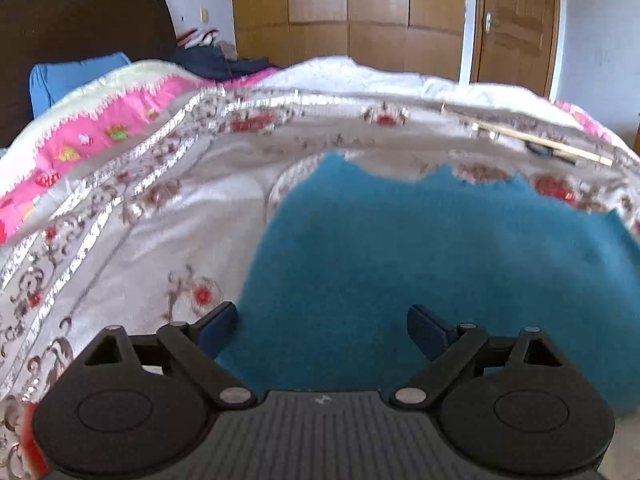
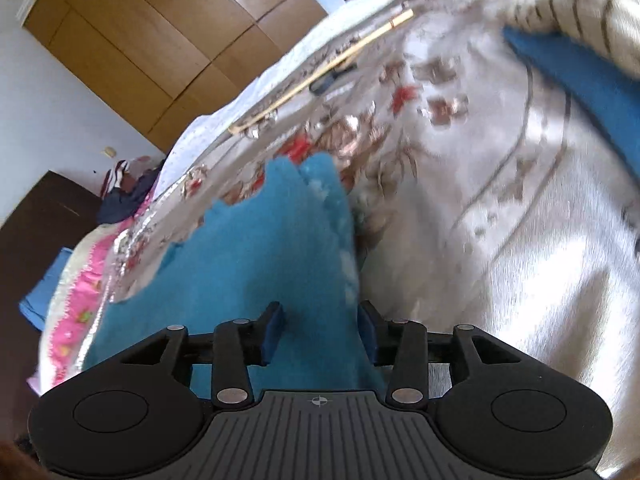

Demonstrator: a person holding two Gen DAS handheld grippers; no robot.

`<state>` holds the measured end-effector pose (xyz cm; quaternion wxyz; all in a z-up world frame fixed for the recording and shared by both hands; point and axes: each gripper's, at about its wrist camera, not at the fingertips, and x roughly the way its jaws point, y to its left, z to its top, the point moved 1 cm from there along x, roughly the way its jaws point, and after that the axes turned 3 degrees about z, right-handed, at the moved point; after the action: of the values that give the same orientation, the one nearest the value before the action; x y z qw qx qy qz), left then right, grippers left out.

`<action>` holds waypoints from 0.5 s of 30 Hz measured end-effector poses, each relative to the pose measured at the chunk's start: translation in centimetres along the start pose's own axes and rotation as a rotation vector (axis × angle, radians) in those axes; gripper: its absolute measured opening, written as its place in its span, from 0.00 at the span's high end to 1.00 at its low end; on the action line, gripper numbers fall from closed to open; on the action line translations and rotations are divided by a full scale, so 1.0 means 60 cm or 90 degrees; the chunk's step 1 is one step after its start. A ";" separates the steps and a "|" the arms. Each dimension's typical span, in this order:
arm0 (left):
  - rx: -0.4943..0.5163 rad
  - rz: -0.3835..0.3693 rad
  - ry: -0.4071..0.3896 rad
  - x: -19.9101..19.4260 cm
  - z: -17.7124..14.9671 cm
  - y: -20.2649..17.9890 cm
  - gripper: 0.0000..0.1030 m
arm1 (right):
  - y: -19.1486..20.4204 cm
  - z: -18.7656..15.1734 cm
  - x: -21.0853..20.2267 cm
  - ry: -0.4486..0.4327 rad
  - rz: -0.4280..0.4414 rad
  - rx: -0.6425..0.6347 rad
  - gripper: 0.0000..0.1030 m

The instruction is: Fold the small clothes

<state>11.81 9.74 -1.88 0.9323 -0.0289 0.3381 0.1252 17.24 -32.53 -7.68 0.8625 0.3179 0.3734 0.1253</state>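
Two grippers over your floral bedspread (image 1: 168, 216): your left gripper (image 1: 322, 326) was spread wide above the teal garment (image 1: 420, 264), your right gripper (image 2: 320, 332) gaped, straddling its edge, wardrobe (image 1: 360, 12) beyond

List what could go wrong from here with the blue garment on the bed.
1. Both the left gripper and the right gripper are open over the blue garment, so a shallow close may pinch only fuzz, or catch the floral bedspread too.
2. The wooden stick lies beyond the garment; a wide fold could sweep it.
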 end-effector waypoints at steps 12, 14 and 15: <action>0.048 -0.048 -0.045 -0.022 0.035 -0.092 0.02 | -0.045 0.003 -0.026 0.031 0.057 0.049 0.50; 0.054 -0.068 -0.031 -0.010 0.029 -0.114 0.02 | -0.057 0.005 -0.023 0.047 0.081 0.066 0.50; 0.059 -0.078 -0.022 -0.004 0.026 -0.127 0.02 | -0.063 0.005 -0.018 0.057 0.096 0.075 0.50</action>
<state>14.54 2.56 -0.73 0.9443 -0.0042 0.3248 0.0527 16.65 -36.07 -9.33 0.8128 0.3898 0.3930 0.1817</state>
